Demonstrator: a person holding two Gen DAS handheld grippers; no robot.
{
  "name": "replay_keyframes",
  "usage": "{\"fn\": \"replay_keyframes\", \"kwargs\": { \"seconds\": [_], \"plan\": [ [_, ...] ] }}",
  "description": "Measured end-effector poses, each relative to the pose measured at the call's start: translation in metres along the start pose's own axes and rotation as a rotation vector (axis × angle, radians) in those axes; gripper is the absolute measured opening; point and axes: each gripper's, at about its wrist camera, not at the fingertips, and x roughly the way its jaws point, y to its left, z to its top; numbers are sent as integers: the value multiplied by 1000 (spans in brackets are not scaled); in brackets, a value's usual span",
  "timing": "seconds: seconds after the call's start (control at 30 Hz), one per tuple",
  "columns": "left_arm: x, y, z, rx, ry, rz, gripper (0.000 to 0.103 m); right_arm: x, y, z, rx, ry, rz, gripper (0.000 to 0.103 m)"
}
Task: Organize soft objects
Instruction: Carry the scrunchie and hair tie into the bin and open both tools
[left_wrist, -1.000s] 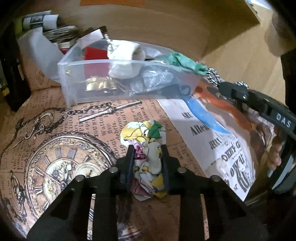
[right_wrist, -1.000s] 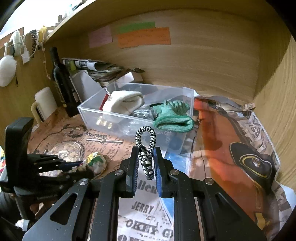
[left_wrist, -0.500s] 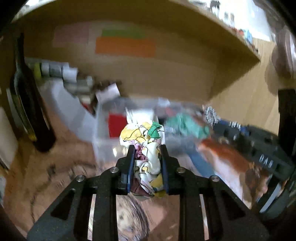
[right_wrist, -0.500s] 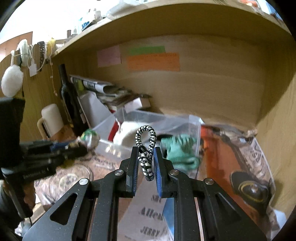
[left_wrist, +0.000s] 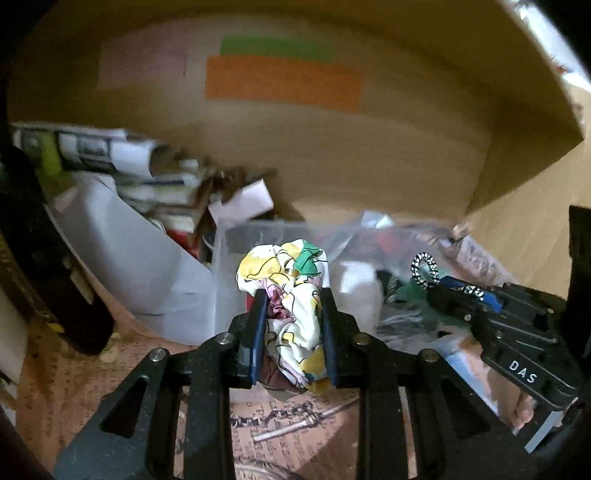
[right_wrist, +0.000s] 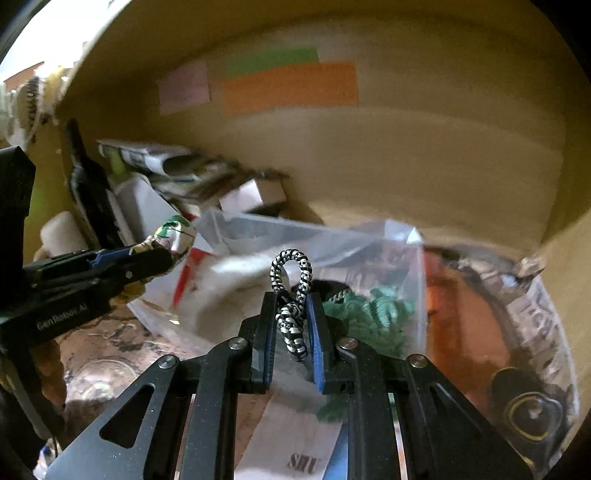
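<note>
Up over the near edge of the clear plastic bin (left_wrist: 258, 236), the left gripper (left_wrist: 291, 328) is clamped on a balled-up floral cloth (left_wrist: 291, 295), while the right gripper (right_wrist: 291, 325) next to it pinches a black-and-white braided cord loop (right_wrist: 291, 280). Looks like the carry-to-bin step, both soft things in the air. Next I'd guess each needs to get past the rim, above the green knit thing (right_wrist: 373, 310), before letting go.
</note>
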Motion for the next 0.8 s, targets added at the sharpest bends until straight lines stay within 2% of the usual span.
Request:
{"fn": "replay_keyframes", "kwargs": {
  "seconds": [0.07,0.1,0.13,0.2,0.3,0.33,0.57,0.7,0.8],
  "plan": [
    [15,0,-4,8,43,1,26,13,0,-2,-5,36,2,16],
    [21,1,-5,9,56,-2,27,16,0,-3,-9,49,3,23],
    [24,1,-6,11,69,-3,33,19,1,-5,-14,61,0,27],
    [26,0,-8,27,62,3,42,21,2,-7,-27,65,-7,42],
    [18,-4,-7,40,47,5,55,18,6,-6,-49,51,-17,48],
    [17,-3,-7,40,37,6,58,15,8,-6,-57,43,-24,49],
    [-20,-1,2,21,-31,-39,58,-21,9,3,-50,-57,-27,54],
    [-61,-12,8,44,-135,-54,59,-56,12,10,-46,-143,-25,54],
    [-86,-20,9,58,-202,-52,63,-81,15,15,-42,-204,-24,55]
  ]
}}
